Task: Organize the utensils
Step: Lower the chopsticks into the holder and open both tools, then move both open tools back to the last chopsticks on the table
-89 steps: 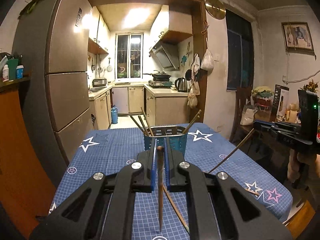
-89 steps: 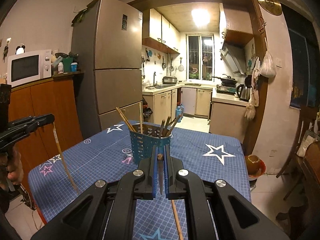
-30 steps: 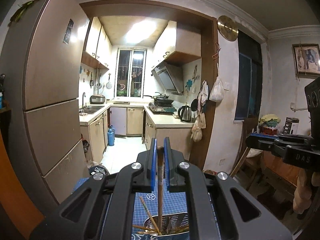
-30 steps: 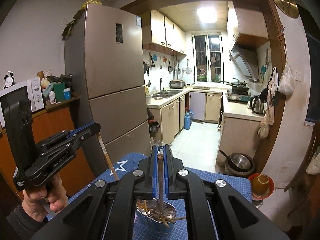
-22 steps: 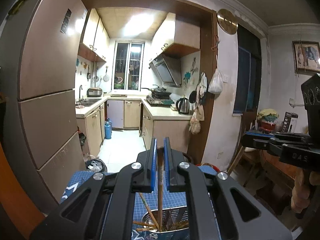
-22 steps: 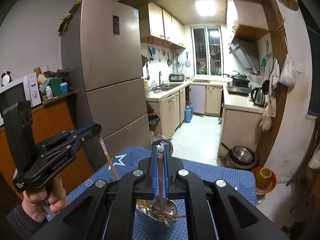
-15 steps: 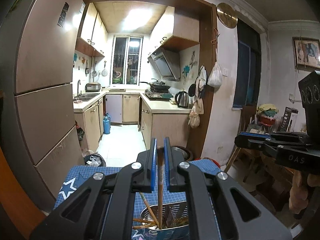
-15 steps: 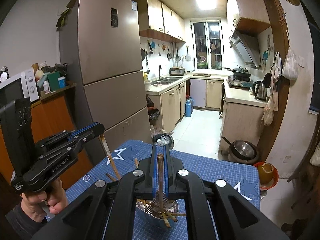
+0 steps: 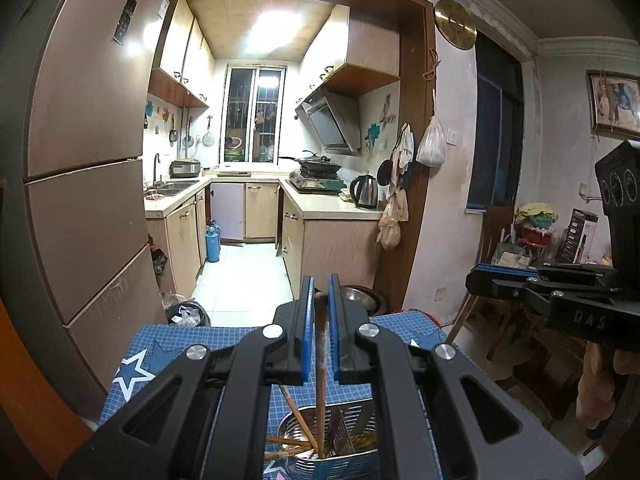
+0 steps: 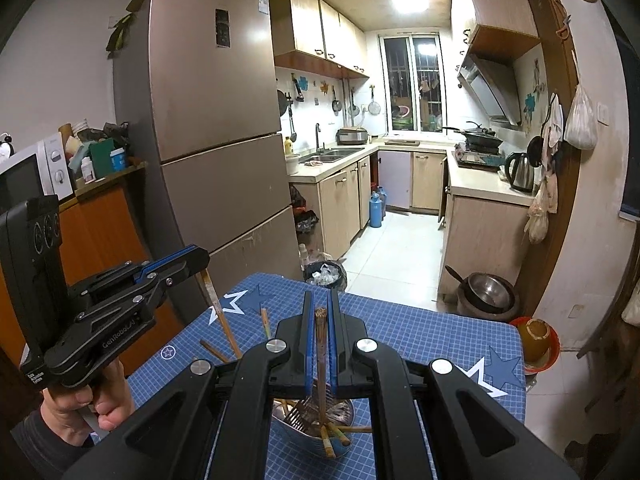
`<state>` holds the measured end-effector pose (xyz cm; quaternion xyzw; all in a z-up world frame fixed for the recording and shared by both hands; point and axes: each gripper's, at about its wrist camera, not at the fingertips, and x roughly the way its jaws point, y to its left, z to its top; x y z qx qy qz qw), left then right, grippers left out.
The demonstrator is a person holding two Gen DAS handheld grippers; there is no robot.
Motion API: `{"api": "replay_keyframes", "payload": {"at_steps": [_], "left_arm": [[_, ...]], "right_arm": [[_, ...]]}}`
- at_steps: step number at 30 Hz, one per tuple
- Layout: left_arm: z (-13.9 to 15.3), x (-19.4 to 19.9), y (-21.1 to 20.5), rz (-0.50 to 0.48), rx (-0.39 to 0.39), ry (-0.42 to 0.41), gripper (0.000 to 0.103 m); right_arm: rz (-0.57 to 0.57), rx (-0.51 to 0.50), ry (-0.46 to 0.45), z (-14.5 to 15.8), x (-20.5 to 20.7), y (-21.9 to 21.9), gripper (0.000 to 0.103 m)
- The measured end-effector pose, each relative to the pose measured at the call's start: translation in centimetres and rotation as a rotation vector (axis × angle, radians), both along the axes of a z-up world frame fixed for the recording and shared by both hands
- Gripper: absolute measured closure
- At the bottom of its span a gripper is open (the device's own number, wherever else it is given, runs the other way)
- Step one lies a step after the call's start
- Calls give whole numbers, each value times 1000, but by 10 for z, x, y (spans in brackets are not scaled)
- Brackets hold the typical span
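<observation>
Two handheld grippers poise over a kitchen-side table, each clamped on a single wooden chopstick. The left gripper (image 9: 319, 302) has its blue-lined jaws pressed together on a chopstick (image 9: 320, 364) that hangs nearly upright, its lower end down inside the metal utensil basket (image 9: 352, 446) directly below. The right gripper (image 10: 319, 316) likewise pinches a second chopstick (image 10: 320, 356), whose tip reaches into the same basket (image 10: 298, 438), where several more chopsticks lie crossed at angles. In the right wrist view the left gripper appears at the left edge, gripped by a hand (image 10: 86, 404) in a dark sleeve.

The basket stands on a table covered by a blue grid-patterned cloth (image 10: 420, 344) printed with white and dark blue stars. Just beyond the table's far edge a bin lined with a plastic bag (image 10: 325, 274) sits on the pale tiled floor. A tall bronze-coloured refrigerator (image 10: 216, 120) rises to the left, beside an orange cabinet carrying a microwave (image 10: 32, 174) and assorted containers. Through a wood-framed doorway lies a narrow kitchen with beige cabinets, a sink, a barred window (image 9: 256, 114), a range hood above a stove, and an electric kettle (image 9: 365, 191) on the counter. A round gold clock (image 9: 455, 24) hangs above the doorway, and a framed picture (image 9: 614, 104) is on the right-hand wall.
</observation>
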<state>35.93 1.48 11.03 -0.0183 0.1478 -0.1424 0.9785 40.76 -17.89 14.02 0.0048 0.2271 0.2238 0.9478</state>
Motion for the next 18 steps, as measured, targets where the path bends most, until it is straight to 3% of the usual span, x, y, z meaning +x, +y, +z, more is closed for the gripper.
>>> {"api": "replay_keyframes", "payload": {"at_steps": [6,10,18], "left_arm": [[-9,4,1,-2,3,21,96],[-9,2,1,4,3,18,75],[-9,-6,1,9,5,19,74]], "right_arm": [[17,-3,13,-8,1,5,96],[14,-7,10,-8,-1,6,96],[10,-2,-4,-6,-13,-1,95]]}}
